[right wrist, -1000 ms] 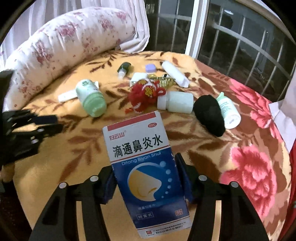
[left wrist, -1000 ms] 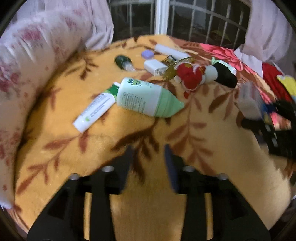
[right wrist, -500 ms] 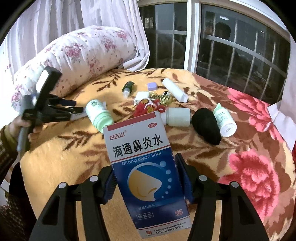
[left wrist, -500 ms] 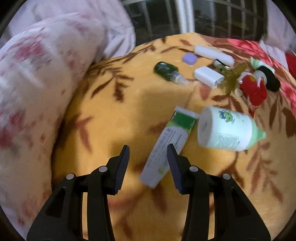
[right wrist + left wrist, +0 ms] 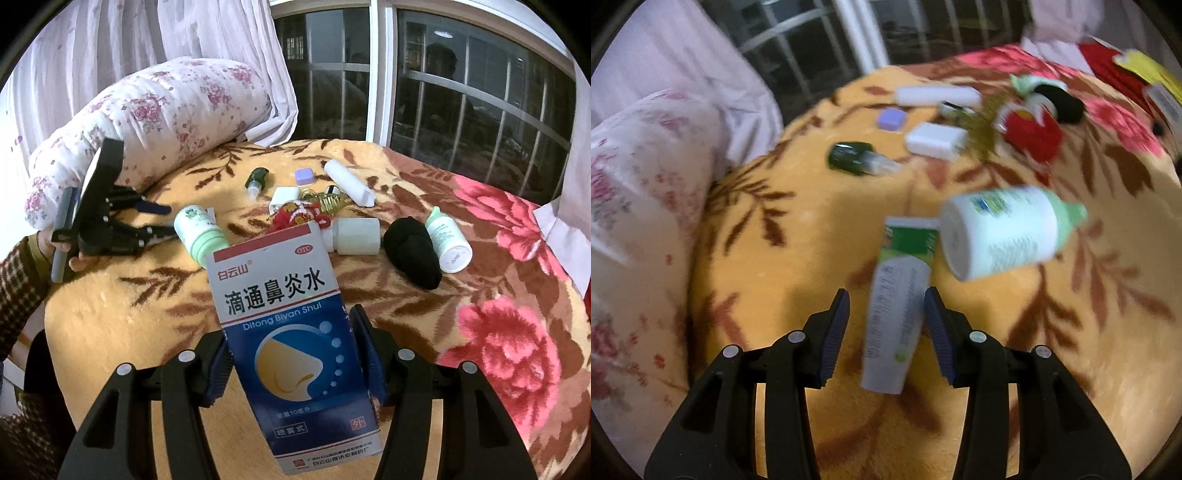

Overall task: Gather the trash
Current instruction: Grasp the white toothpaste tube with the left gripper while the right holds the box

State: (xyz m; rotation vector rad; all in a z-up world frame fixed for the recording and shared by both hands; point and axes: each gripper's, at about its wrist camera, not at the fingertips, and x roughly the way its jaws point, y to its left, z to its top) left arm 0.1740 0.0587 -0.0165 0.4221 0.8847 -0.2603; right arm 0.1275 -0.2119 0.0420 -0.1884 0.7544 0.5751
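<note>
Between the fingers of the left gripper [image 5: 886,332] lies a white and green tube [image 5: 899,306], flat on the orange blanket [image 5: 775,258]; the jaws stand spread on either side of it and neither pad presses it yet, so I judge this a line-up for a pick, with the tube's long side running along the fingers so they can close across its narrow width. Just beyond the tube to the right lies one green-capped bottle [image 5: 1008,232] on its side, touching or nearly touching the tube's far end. Farther out are one dark green vial [image 5: 853,158], one white block [image 5: 934,142], one lilac cap [image 5: 892,119] and one red tassel [image 5: 1030,136].

The right gripper [image 5: 291,354] pinches one blue medicine box [image 5: 291,332] by its two side faces, holding it upright and clear of the blanket, likely kept in hand as trash already collected. Ahead of it lie one black sock [image 5: 412,254] and two white bottles.
</note>
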